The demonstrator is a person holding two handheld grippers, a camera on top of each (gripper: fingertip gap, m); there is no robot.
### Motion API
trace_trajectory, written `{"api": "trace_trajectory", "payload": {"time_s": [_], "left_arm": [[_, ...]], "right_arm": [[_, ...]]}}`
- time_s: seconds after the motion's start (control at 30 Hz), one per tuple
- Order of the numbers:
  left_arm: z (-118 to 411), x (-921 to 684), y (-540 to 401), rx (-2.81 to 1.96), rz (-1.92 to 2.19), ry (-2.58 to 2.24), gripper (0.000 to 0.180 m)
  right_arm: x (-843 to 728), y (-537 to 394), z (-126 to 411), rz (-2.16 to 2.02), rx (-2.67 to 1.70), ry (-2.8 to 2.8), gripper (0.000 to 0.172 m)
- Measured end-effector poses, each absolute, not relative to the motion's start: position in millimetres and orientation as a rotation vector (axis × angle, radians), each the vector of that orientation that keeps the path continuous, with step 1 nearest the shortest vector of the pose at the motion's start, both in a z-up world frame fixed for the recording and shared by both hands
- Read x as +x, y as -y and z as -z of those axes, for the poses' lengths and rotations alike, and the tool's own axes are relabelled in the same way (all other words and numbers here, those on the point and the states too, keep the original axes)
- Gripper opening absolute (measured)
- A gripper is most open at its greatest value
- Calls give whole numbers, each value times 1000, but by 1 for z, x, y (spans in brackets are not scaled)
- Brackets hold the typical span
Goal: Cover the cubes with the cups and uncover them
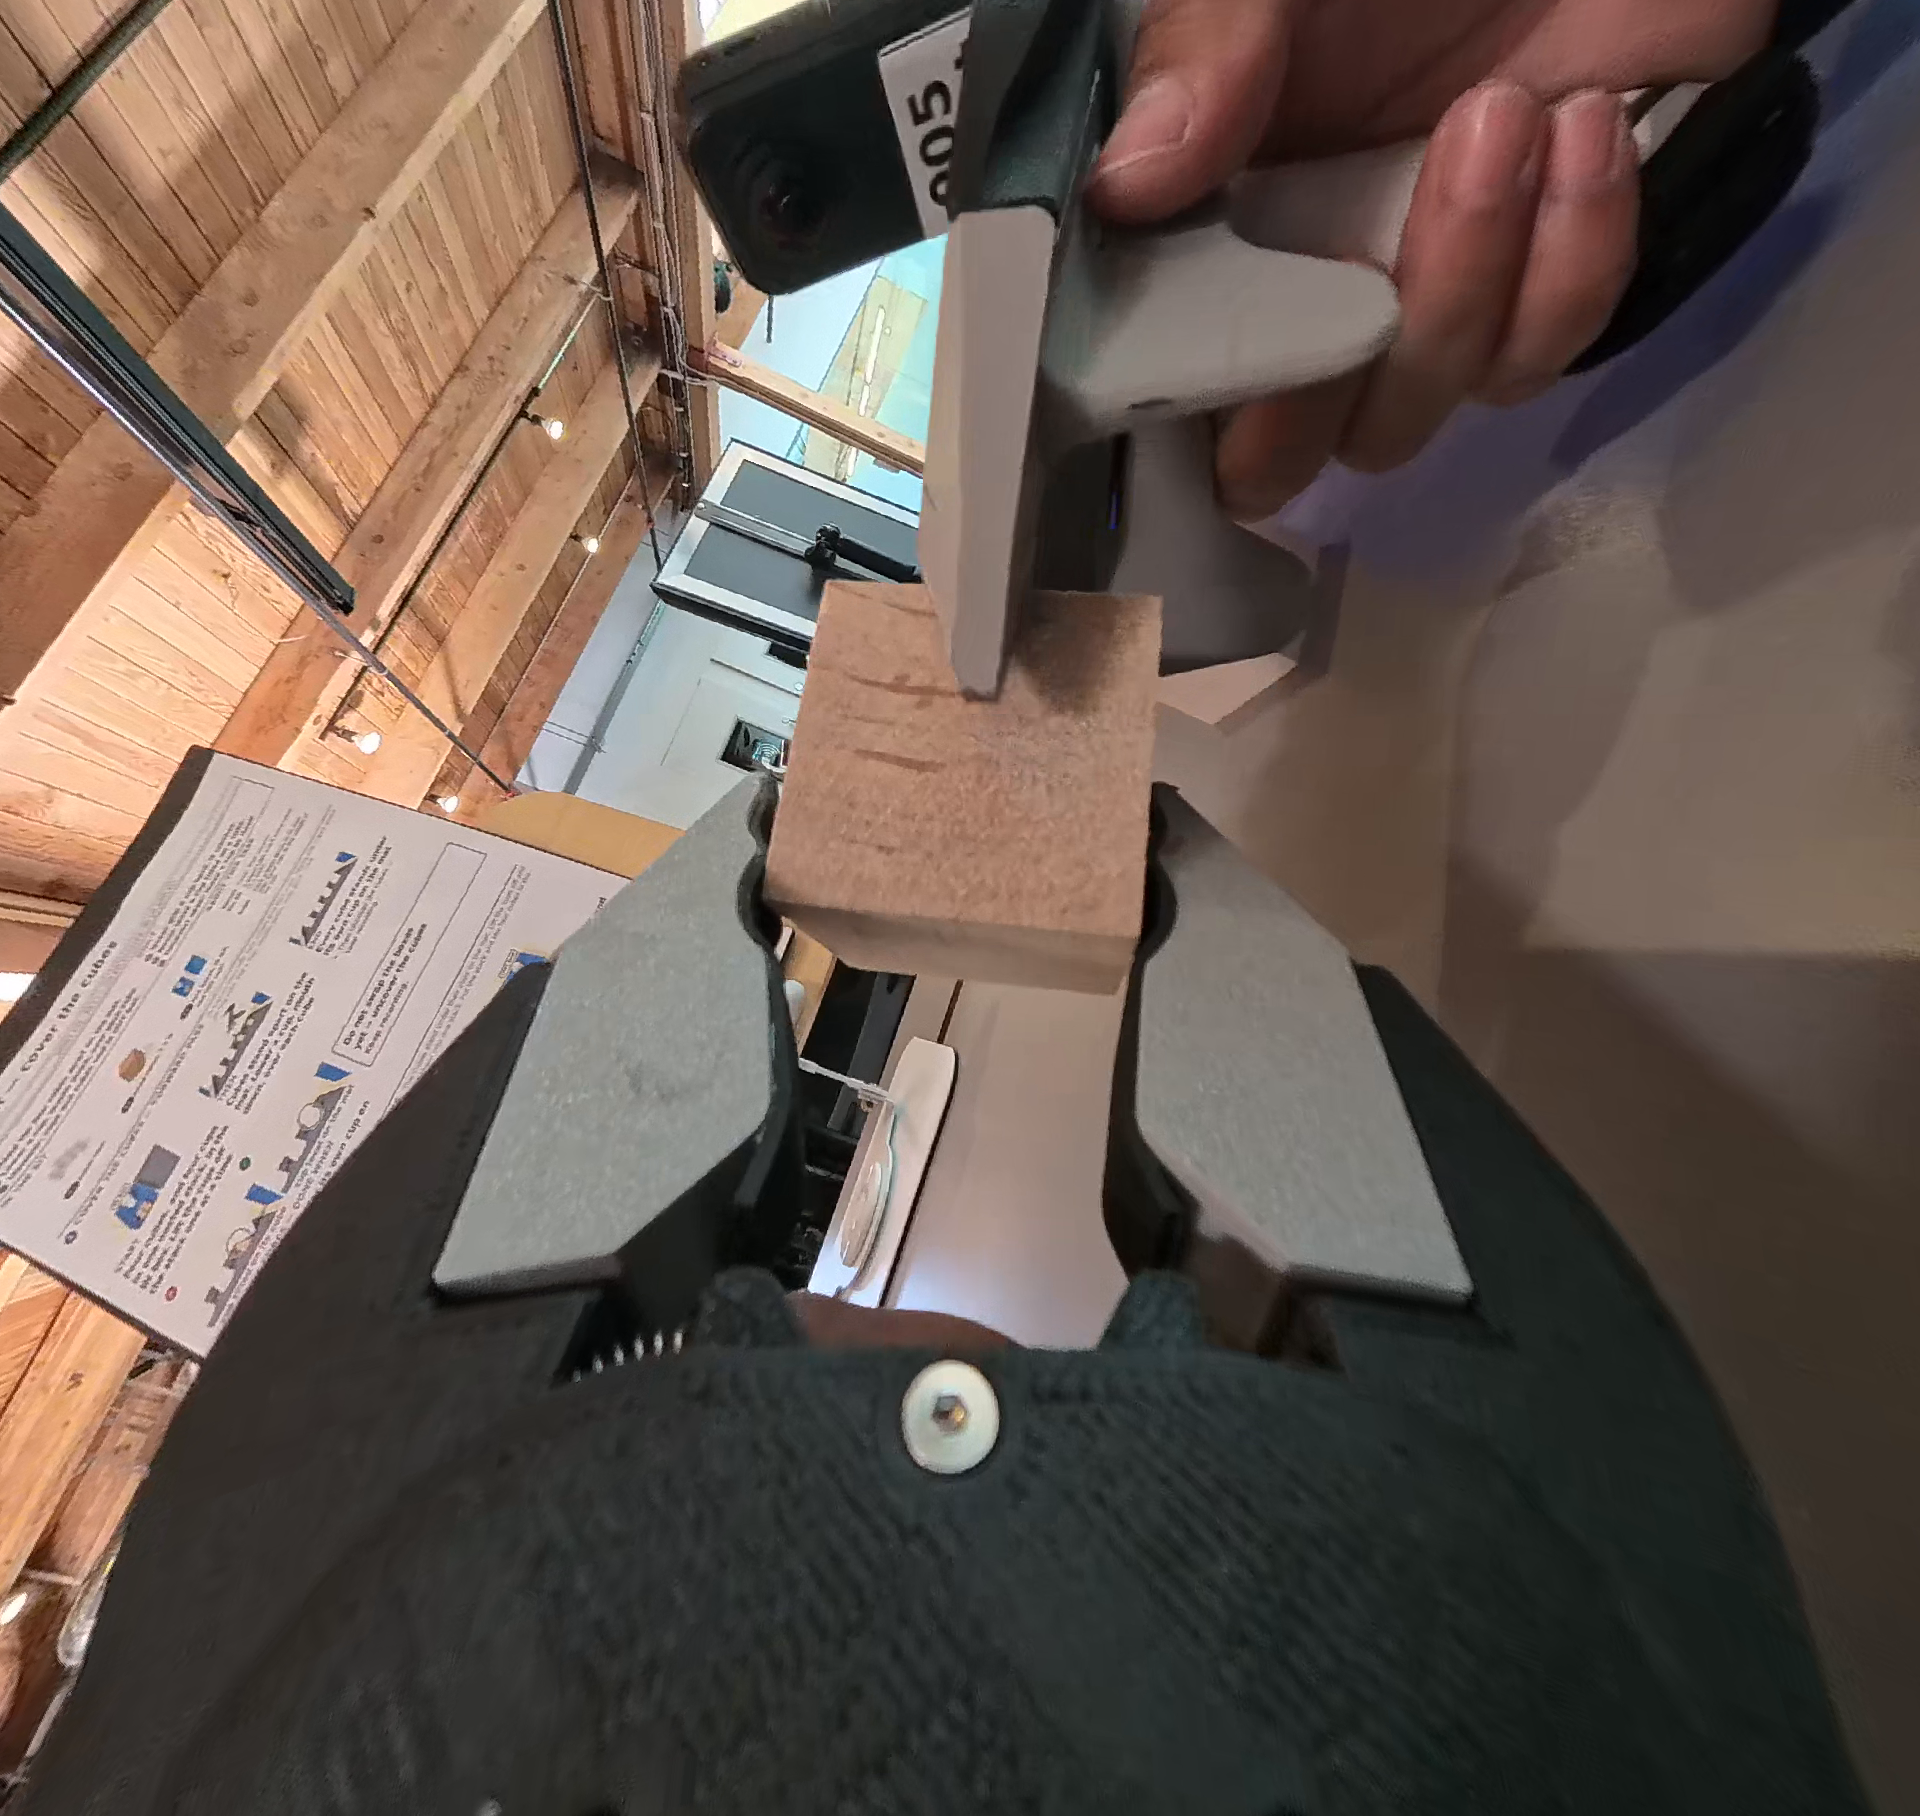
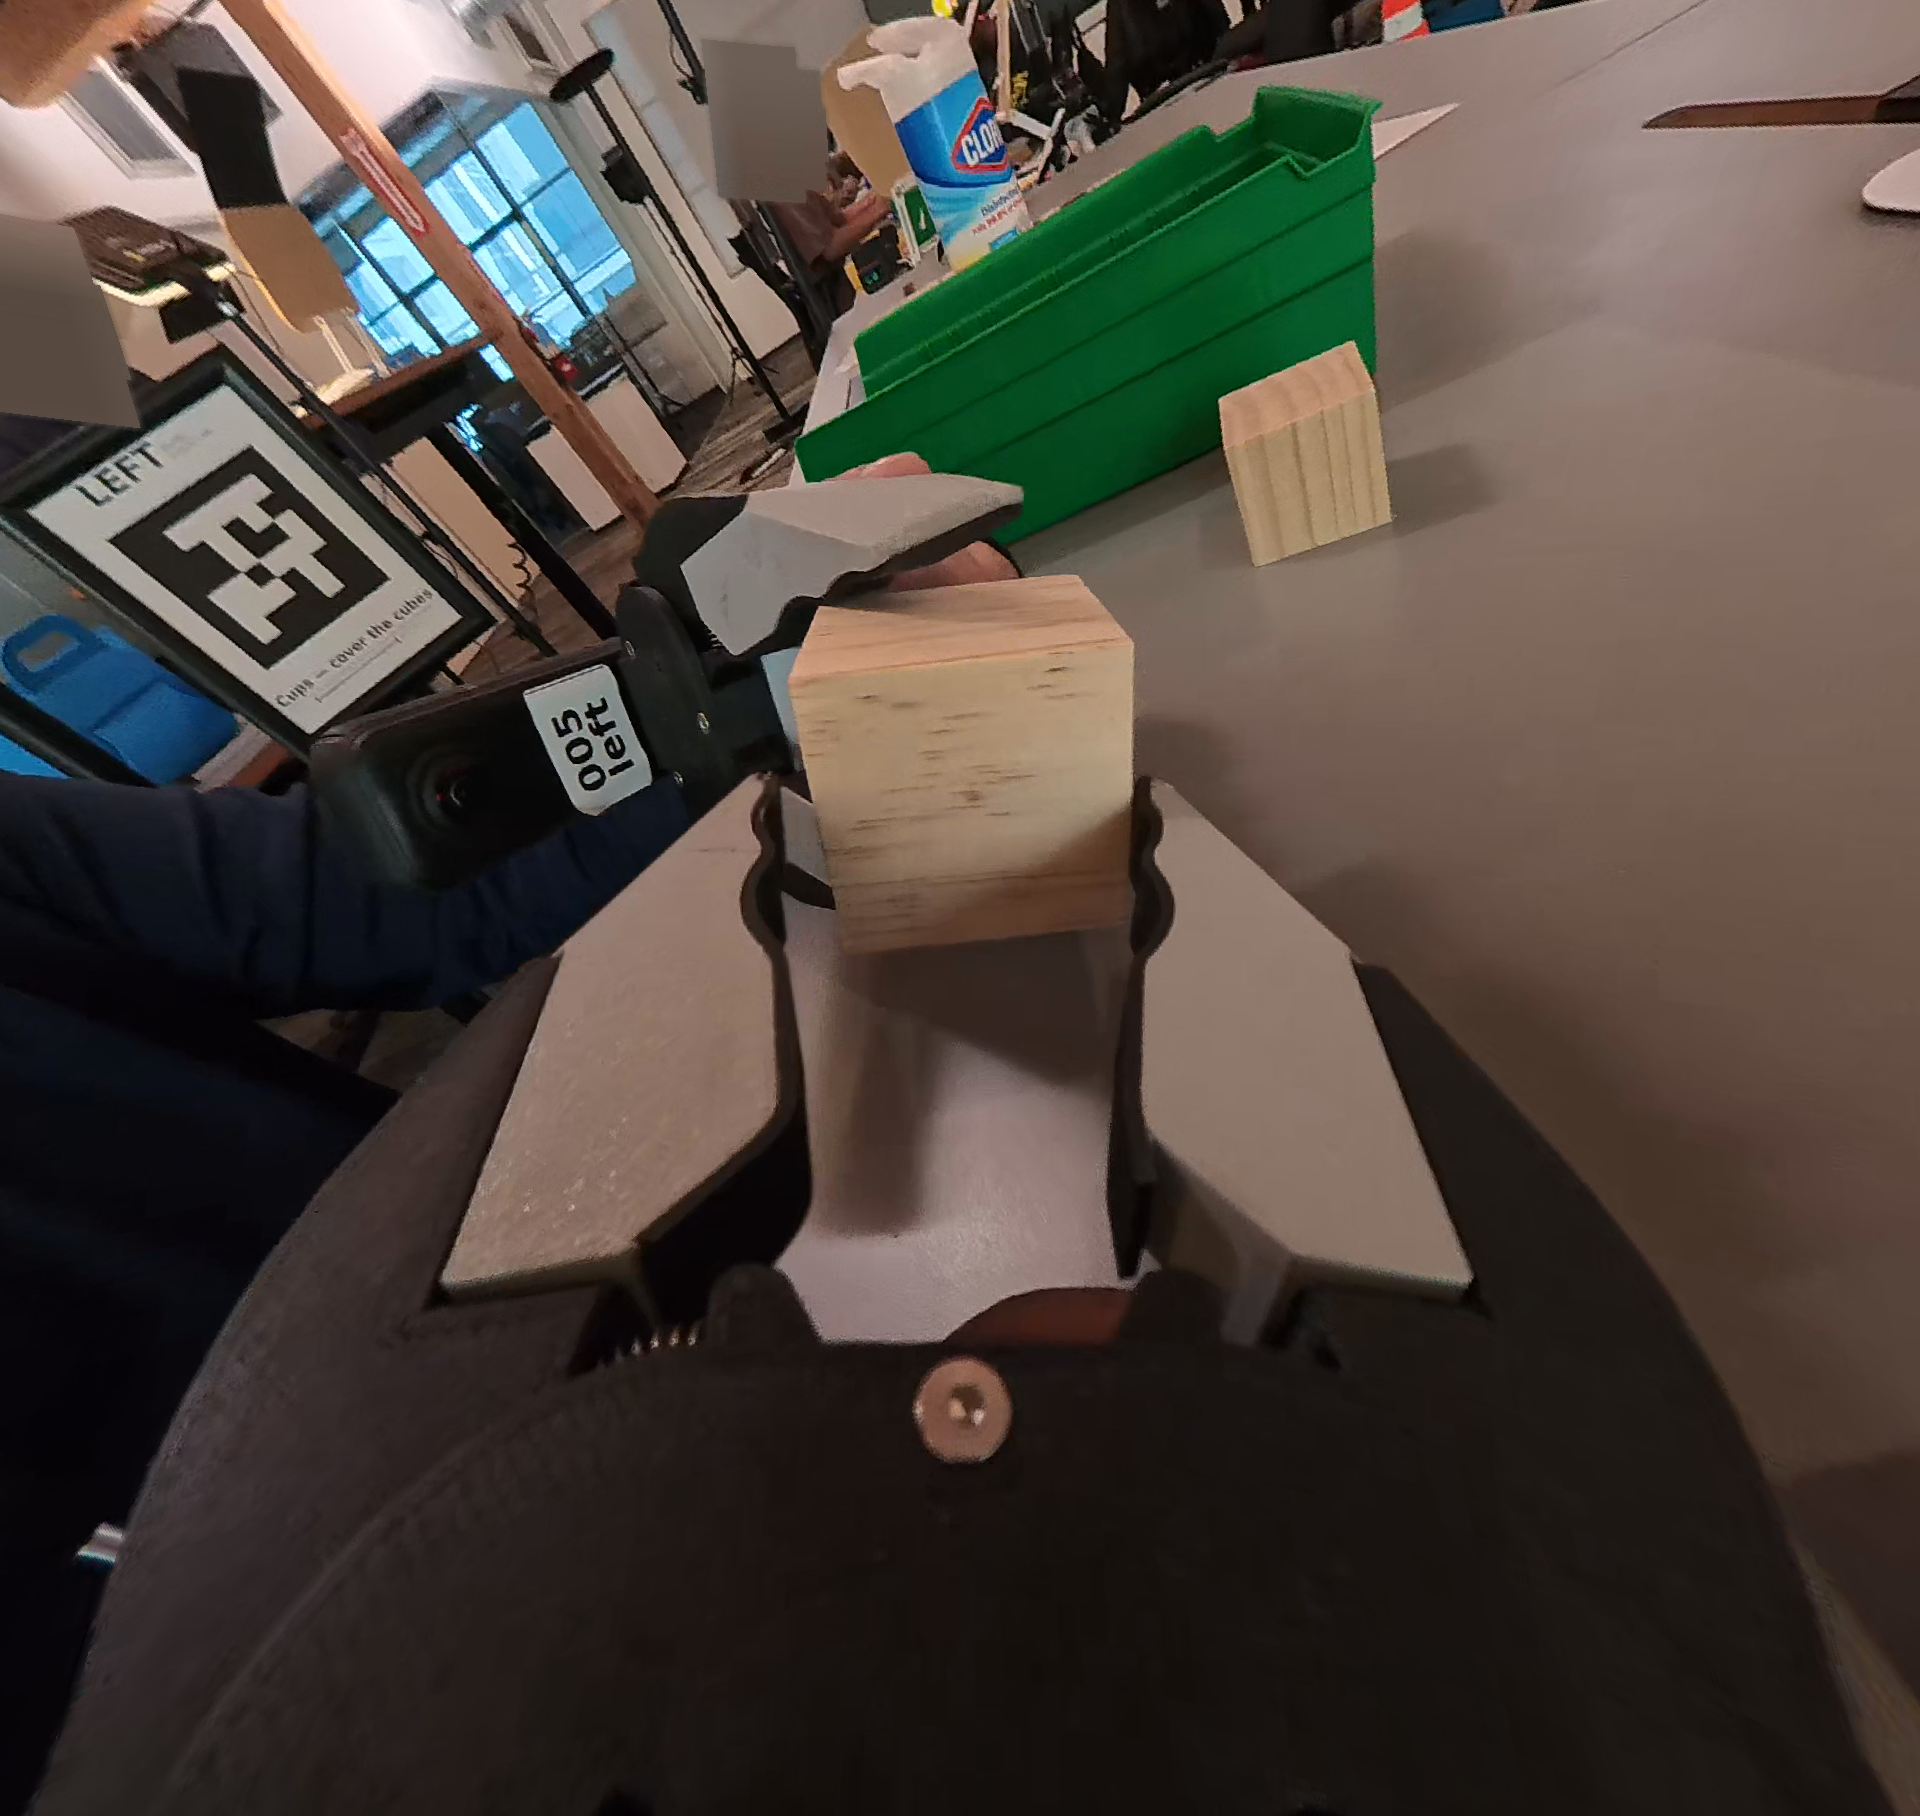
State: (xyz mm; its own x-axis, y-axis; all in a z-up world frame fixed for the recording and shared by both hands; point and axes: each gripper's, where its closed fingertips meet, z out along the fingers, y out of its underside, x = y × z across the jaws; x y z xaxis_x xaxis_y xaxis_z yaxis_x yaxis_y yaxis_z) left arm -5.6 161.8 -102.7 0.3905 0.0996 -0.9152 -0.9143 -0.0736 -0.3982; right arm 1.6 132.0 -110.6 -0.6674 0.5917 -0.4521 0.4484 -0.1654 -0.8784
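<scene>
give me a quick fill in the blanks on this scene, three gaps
1. The left hand-held gripper is clamped on a ____ cube.
2. The long bin farther back is coloured ____.
3. A second cube stands in front of that bin, resting on the grey ____.

Missing words: wooden; green; table

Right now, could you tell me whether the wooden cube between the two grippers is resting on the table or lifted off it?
Lifted: the wooden cube hangs above the grey table, clamped by the left gripper.
</scene>
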Motion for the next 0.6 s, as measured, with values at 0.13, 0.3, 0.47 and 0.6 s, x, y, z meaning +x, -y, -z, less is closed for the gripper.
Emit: {"api": "trace_trajectory", "payload": {"time_s": [0.13, 0.3, 0.47, 0.6], "left_arm": [[103, 3, -161, -1356, -984, -840, 67], [93, 11, -158, -1311, -926, -814, 67], [87, 18, -155, -1275, -902, -812, 67], [85, 23, -153, -1263, -878, -815, 67]], "right_arm": [[2, -129, 113, -1944, -1219, 1975, 66], [5, -131, 99, -2052, -1188, 1920, 58], [11, -133, 82, -2219, -1166, 1852, 59], [14, -126, 86, -2204, -1153, 1902, 64]]}}
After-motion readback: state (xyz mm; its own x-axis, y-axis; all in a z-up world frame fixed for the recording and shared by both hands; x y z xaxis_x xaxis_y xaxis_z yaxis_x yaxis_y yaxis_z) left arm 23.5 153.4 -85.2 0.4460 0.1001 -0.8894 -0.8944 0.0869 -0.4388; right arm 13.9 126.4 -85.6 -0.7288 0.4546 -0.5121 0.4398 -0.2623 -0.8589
